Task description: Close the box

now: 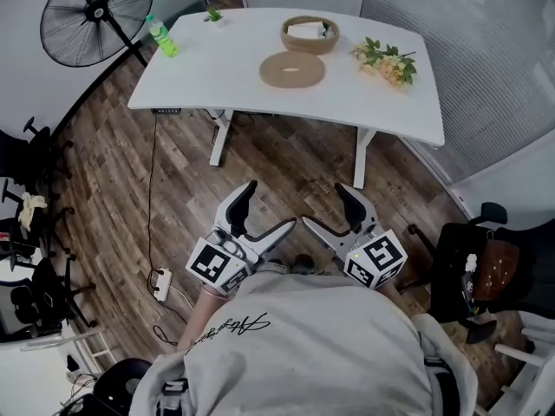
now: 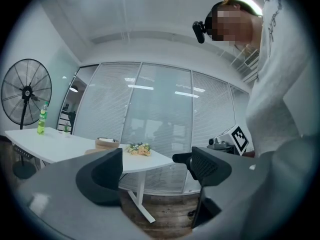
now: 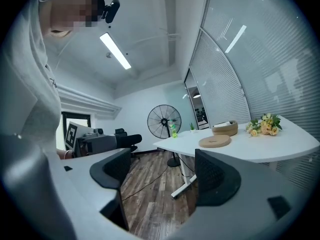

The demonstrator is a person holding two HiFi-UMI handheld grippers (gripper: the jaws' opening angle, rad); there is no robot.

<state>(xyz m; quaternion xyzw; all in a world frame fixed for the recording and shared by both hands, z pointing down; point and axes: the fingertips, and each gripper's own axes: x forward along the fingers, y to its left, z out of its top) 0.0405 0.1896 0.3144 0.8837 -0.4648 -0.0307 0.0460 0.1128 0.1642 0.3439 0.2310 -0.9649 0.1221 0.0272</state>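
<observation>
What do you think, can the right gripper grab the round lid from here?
Probably not yet. The right gripper, open and empty, hangs near the person's body, with wood floor between it and the table. The lid lies beside the box, nothing blocking it; stepping closer should do.

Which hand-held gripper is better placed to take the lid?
Left, narrowly: the lid lies left of the box. The left hand-held gripper and right hand-held gripper are open, empty, equally short of the table.
</observation>
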